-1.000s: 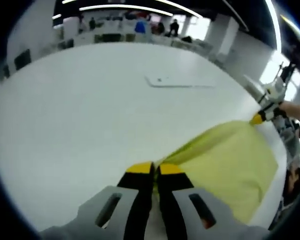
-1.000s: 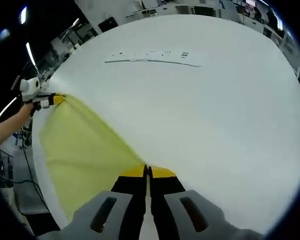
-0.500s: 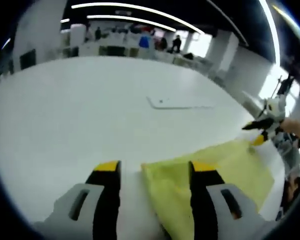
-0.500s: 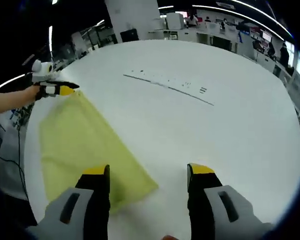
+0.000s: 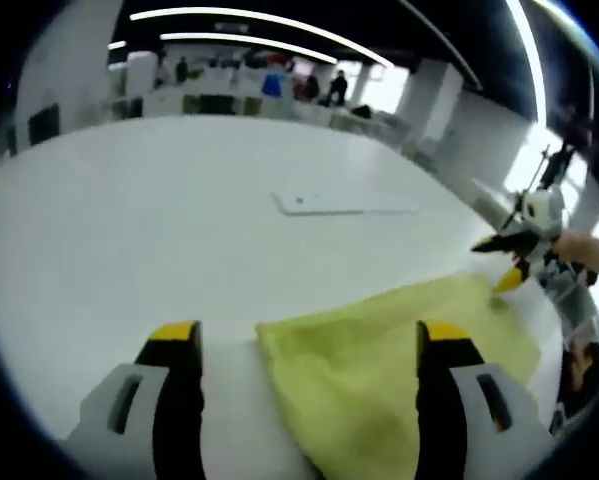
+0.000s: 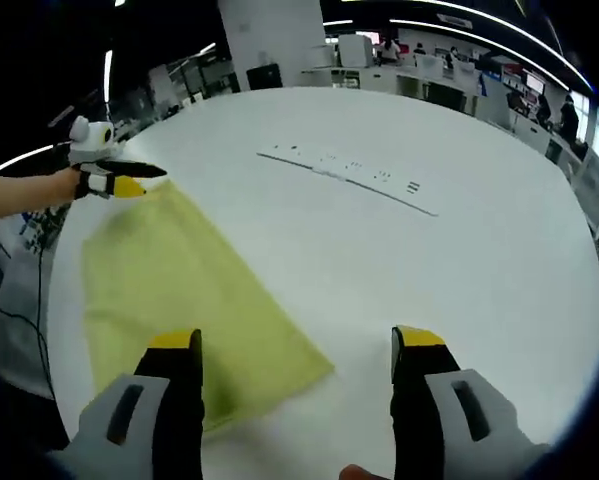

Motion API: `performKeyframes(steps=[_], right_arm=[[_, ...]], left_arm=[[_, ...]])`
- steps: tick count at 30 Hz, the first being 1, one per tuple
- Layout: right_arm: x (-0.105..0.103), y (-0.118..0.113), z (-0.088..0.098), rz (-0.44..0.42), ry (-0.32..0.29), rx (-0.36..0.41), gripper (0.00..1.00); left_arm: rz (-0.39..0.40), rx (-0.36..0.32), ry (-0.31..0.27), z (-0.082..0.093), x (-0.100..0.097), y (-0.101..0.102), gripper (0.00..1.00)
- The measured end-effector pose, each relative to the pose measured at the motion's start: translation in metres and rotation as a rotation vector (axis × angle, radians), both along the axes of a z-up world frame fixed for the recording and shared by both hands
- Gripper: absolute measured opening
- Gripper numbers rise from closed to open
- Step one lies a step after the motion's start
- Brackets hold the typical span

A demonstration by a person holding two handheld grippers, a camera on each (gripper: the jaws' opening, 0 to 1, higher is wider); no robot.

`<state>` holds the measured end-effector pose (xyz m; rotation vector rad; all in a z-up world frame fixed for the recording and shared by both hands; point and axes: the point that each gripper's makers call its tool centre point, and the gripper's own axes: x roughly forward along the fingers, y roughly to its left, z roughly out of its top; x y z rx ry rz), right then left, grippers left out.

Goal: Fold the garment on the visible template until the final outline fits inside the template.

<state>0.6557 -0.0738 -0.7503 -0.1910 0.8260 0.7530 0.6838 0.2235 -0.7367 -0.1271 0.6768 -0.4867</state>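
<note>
Garment: yellow-green cloth garment [image 6: 194,300] released, flat on white bench [image 6: 459,250] | left hand-held gripper [image 5: 309,345], right hand-held gripper [image 6: 297,345]: jaws now apart, empty | fold laid; template fit unconfirmed.

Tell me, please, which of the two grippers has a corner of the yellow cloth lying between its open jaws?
The left gripper: the yellow cloth reaches between its jaws, whereas the right gripper has only bare table there.

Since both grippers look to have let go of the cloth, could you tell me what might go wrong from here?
The yellow garment lies flat near the table's edge, so a careless re-grasp could drag it off. The left gripper straddles one corner with its jaws wide; closing too high may miss the thin fabric. The right gripper is likewise open, so the fold rests unpinned and could shift.
</note>
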Motion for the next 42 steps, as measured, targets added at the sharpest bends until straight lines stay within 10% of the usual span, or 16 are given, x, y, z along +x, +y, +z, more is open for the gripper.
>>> performKeyframes(steps=[42], right_arm=[[-0.053, 0.019, 0.04, 0.003, -0.073, 0.024, 0.74]], left_arm=[[-0.071, 0.054, -0.032, 0.032, -0.061, 0.016, 0.74]])
